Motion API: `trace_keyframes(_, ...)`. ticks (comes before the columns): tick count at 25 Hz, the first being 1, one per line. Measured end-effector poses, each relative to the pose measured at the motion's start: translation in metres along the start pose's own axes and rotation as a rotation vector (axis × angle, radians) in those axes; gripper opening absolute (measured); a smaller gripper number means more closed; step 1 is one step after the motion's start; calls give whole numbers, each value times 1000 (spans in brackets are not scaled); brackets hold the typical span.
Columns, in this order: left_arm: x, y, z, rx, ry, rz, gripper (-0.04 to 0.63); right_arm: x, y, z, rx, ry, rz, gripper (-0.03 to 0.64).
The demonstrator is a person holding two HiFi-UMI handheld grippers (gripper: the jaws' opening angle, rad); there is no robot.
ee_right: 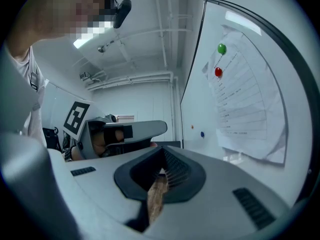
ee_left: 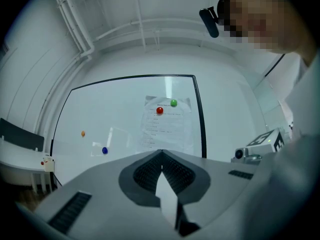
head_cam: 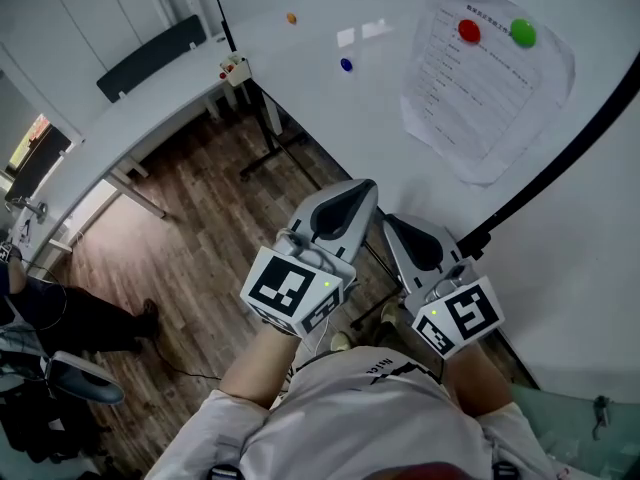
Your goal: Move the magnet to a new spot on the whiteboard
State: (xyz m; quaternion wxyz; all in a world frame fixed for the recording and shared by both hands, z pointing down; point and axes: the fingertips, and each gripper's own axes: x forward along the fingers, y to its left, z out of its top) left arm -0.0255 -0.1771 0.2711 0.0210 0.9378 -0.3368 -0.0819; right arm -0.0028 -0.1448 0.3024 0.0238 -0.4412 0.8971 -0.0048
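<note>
Four round magnets are sitting on the whiteboard point(head_cam: 330, 118): a red magnet point(head_cam: 469, 31) and a green magnet point(head_cam: 522, 33) are lying side by side, pinning the top of a printed sheet point(head_cam: 480, 98), while a blue magnet point(head_cam: 346, 65) and a smaller orange magnet point(head_cam: 291, 17) are clinging to bare board, well apart from that pair

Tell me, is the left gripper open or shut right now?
Shut. The left gripper shows in its own view with the jaws touching at the tips and nothing between them.
</note>
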Motion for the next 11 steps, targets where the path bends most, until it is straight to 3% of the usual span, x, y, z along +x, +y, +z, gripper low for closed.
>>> trace_keyframes(11,5,3,-2,5,2,5,12,2,-5,-1,-5,9,-4,14)
